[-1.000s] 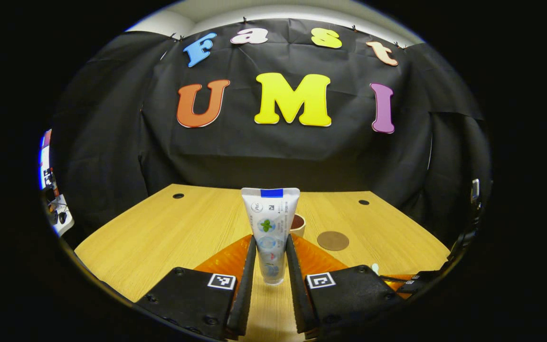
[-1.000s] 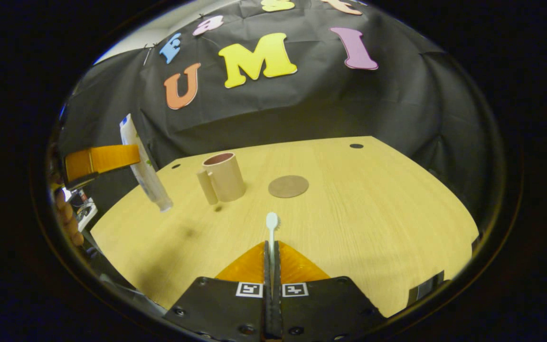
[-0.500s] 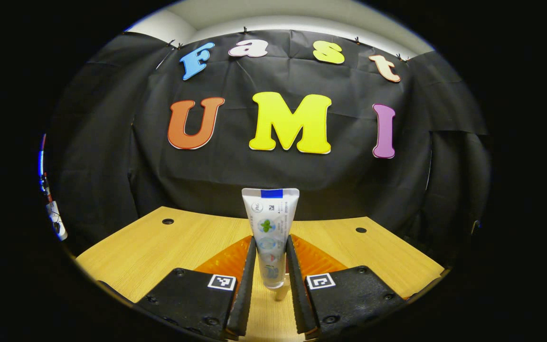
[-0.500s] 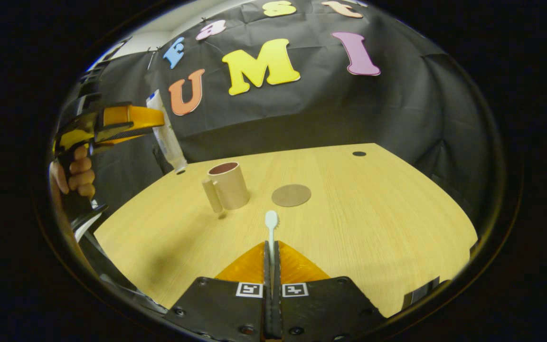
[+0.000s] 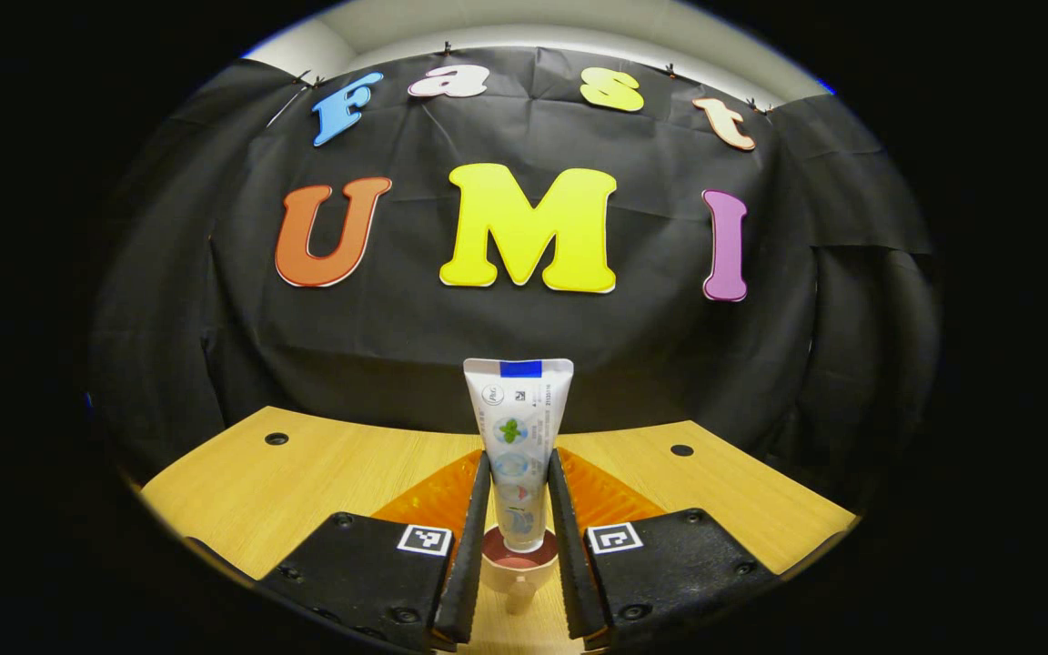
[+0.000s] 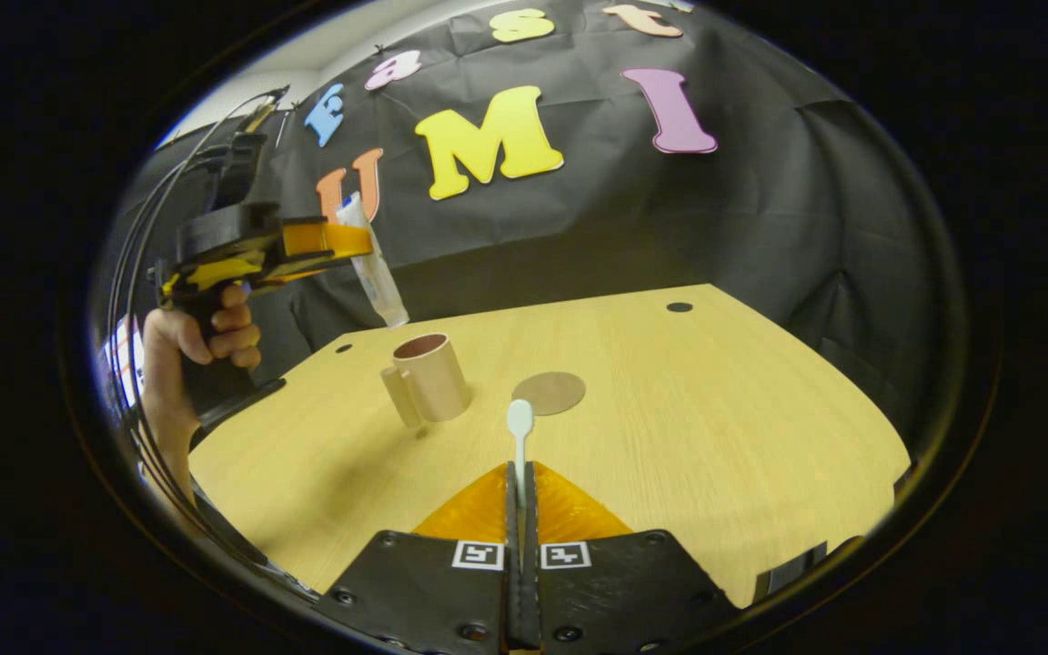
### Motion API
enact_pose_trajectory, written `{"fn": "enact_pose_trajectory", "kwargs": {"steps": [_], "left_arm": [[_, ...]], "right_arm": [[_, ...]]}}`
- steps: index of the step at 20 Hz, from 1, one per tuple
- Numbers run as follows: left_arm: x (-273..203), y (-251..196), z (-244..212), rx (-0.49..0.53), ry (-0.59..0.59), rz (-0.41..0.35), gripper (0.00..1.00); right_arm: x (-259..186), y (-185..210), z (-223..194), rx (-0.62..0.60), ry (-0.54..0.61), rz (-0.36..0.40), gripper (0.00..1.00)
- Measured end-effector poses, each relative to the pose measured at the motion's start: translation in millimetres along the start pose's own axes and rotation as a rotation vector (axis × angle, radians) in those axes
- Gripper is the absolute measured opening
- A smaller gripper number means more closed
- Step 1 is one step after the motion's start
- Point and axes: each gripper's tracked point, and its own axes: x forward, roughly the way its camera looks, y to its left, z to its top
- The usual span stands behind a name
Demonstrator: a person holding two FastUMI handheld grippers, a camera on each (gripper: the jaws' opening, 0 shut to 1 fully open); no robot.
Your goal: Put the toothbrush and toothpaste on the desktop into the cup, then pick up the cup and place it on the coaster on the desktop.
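My left gripper [image 5: 518, 482] is shut on a white toothpaste tube [image 5: 518, 437], held upright with its cap end down. Right below the cap is the mouth of the tan cup [image 5: 518, 569]. In the right gripper view that gripper [image 6: 356, 241] holds the toothpaste tube [image 6: 377, 273] in the air just above and behind the cup [image 6: 433, 375], which stands on the desk with its handle toward me. My right gripper [image 6: 520, 487] is shut on a white toothbrush [image 6: 519, 437], head pointing forward. The round brown coaster [image 6: 549, 392] lies just right of the cup.
The wooden desktop [image 6: 715, 409] has small dark cable holes [image 6: 679, 307] near its far edge. A person's hand [image 6: 206, 332] holds the left gripper's handle at the left, with cables running up from it. The black cloth wall stands behind the desk.
The left gripper has carried the toothpaste tube right and forward until it hangs over the cup, whose mouth now shows below the cap. The right gripper holds the toothbrush almost still.
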Motion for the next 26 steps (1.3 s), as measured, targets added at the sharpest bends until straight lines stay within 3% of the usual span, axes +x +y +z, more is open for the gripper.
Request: {"fn": "enact_pose_trajectory", "kwargs": {"steps": [12,15,19,21,26], "left_arm": [[23.2,8.1,-32.5,0.013,0.056,0.009,0.44],[16.7,13.8,-14.8,0.055,-0.006,0.035,0.63],[13.5,18.3,-18.8,0.083,0.0,0.057,0.88],[8.5,22.2,-19.0,0.068,0.0,0.065,0.94],[-16.2,40.6,-9.6,0.045,-0.039,0.1,0.94]], "right_arm": [[4.3,-1.1,-0.4,-0.008,-0.001,-0.004,0.0],[3.4,0.9,-1.0,-0.011,-0.001,-0.001,0.0],[2.8,6.7,-0.8,-0.021,-0.003,0.008,0.0],[1.9,9.4,2.5,-0.028,-0.011,0.018,0.0],[5.1,22.0,21.8,-0.023,-0.044,0.06,0.0]]}}
